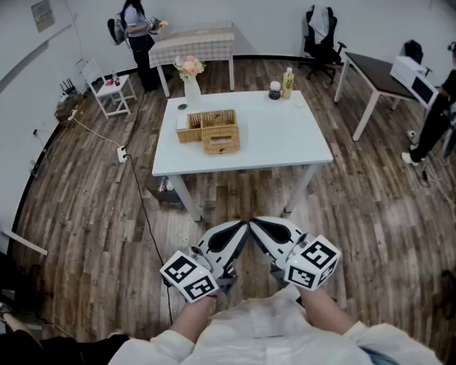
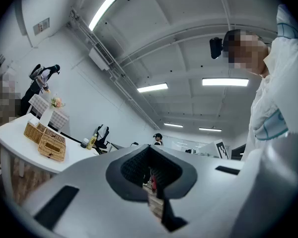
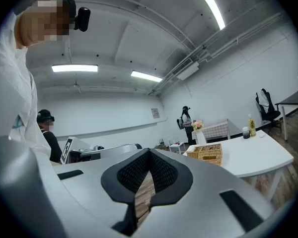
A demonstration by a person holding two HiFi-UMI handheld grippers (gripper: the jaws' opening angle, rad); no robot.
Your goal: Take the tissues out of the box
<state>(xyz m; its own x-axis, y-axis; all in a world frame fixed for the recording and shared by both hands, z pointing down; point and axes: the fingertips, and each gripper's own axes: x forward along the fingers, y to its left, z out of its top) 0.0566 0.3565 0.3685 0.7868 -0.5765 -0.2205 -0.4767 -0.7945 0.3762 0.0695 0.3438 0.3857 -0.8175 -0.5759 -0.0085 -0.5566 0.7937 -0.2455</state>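
Note:
A wicker tissue box (image 1: 221, 140) lies on the white table (image 1: 281, 139), well ahead of me, and no tissue shows at its slot. The box also appears small in the left gripper view (image 2: 52, 147) and the right gripper view (image 3: 208, 154). Both grippers are held low in front of the person's body, above the wood floor and short of the table. The left gripper (image 1: 238, 233) and the right gripper (image 1: 261, 231) point inward with their tips almost meeting. Each has its jaws shut with nothing between them.
Behind the box on the table are a wicker organiser (image 1: 196, 122), a vase of flowers (image 1: 191, 80), a bottle (image 1: 288, 82) and a dark jar (image 1: 274, 90). A cable and power strip (image 1: 122, 153) lie left of the table. People stand at the back left (image 1: 137, 29) and far right (image 1: 444, 105).

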